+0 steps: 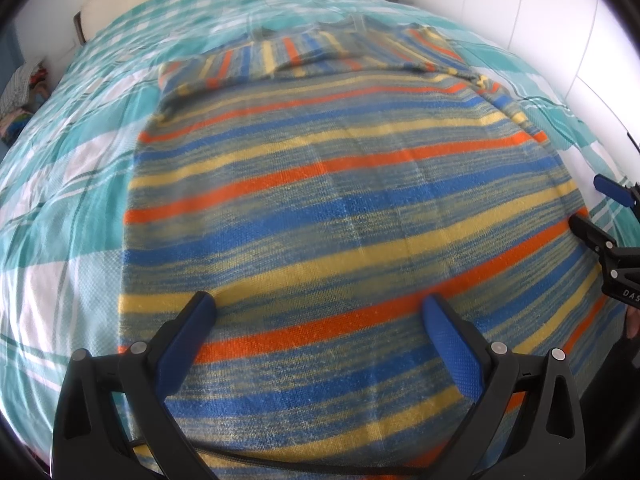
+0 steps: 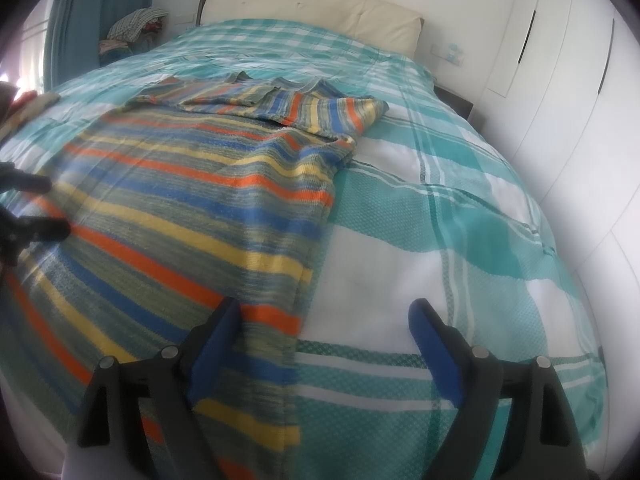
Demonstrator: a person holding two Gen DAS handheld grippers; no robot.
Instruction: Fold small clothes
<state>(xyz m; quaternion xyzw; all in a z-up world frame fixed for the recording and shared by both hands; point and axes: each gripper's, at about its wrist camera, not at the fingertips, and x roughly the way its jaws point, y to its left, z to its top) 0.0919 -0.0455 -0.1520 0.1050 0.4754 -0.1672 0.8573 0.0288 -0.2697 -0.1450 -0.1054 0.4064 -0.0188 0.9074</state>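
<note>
Left wrist view shows the striped sweater [image 1: 340,200] lying flat on the bed [image 1: 72,168], its long axis running away from the camera, the hem nearest and the sleeves folded across the far end. The left hand-held gripper [image 1: 320,312] hangs over the hem, wide open, holding nothing. The right hand-held gripper [image 2: 324,320] is also wide open and empty, straddling the sweater's right edge. Both seem equally near to the hem.

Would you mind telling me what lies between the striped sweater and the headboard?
Only bare teal plaid bedspread; the right wrist view shows it between the striped sweater and the headboard.
</note>
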